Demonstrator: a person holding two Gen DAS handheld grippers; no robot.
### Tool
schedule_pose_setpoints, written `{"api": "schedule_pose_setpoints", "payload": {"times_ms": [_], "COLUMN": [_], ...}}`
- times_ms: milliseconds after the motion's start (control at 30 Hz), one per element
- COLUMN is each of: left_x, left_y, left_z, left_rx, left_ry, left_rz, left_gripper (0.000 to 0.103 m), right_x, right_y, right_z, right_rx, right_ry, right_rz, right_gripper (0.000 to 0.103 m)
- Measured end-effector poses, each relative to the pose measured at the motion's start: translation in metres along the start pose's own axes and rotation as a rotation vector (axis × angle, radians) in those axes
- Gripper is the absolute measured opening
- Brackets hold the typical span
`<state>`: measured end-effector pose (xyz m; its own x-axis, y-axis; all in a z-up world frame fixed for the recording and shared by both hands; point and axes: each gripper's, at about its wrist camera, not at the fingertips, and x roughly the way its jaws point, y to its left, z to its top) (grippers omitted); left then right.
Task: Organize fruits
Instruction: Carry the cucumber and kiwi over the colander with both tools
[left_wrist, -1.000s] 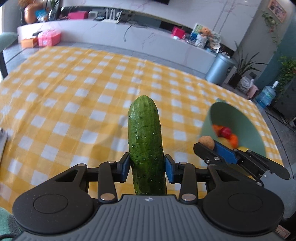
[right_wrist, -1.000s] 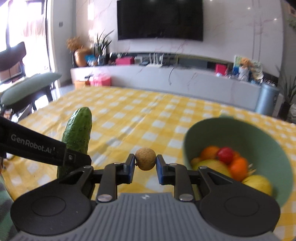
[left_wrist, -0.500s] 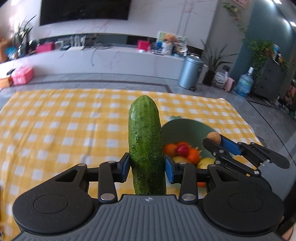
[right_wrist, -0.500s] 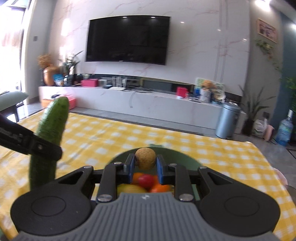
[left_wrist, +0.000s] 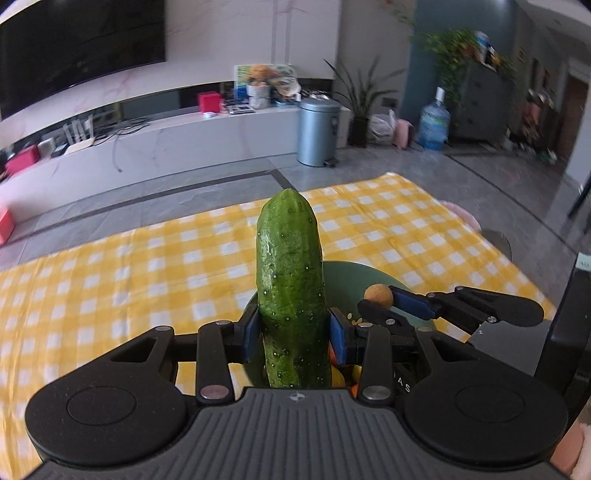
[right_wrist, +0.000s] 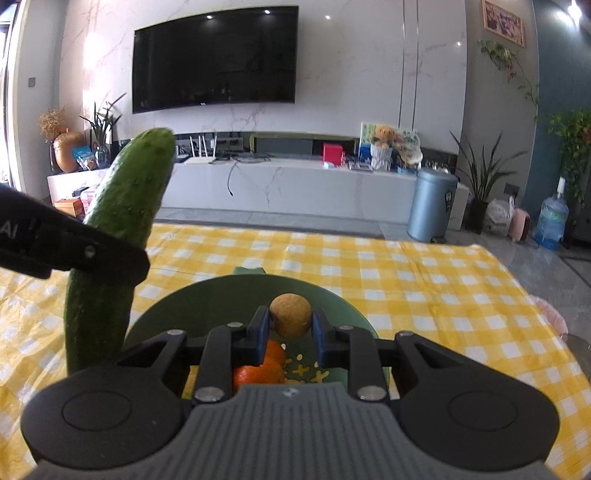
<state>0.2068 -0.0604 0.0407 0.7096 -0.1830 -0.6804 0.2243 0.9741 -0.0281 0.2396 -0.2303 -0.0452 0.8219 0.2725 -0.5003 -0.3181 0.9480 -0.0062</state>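
Above green bowl (right_wrist: 332, 295): left tool (left_wrist: 293, 338) clamps cucumber (left_wrist: 290, 291) upright, tip up; right tool (right_wrist: 290, 332) clamps small round fruit (right_wrist: 290, 314).

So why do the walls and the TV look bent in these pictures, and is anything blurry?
Fisheye lenses bow straight lines: in the right wrist view the TV bulges; in the left wrist view the room tilts and curves. The left wrist view is smeared at its right edge, yet the cucumber stays sharp. In the right wrist view ceiling lights glare on the marble wall, and the small brown fruit is crisp.
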Motion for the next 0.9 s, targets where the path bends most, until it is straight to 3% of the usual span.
{"api": "schedule_pose_setpoints", "payload": {"times_ms": [300, 633, 800, 900], "left_x": [0.035, 0.048, 0.047, 0.046], "left_y": [-0.011, -0.015, -0.016, -0.017], "left_z": [0.006, 0.003, 0.003, 0.004], "left_rx": [0.123, 0.176, 0.184, 0.191], "left_ry": [0.064, 0.092, 0.090, 0.089], "left_rz": [-0.018, -0.036, -0.040, -0.047], "left_gripper": [0.043, 0.043, 0.043, 0.043], "right_x": [0.035, 0.053, 0.048, 0.036], "right_y": [-0.009, -0.014, -0.018, -0.022], "right_z": [-0.001, -0.007, -0.006, -0.005], "right_rx": [0.049, 0.066, 0.081, 0.103], "right_ry": [0.081, 0.178, 0.162, 0.130], "right_rz": [0.016, 0.035, 0.030, 0.015], "right_gripper": [0.020, 0.021, 0.023, 0.031]}}
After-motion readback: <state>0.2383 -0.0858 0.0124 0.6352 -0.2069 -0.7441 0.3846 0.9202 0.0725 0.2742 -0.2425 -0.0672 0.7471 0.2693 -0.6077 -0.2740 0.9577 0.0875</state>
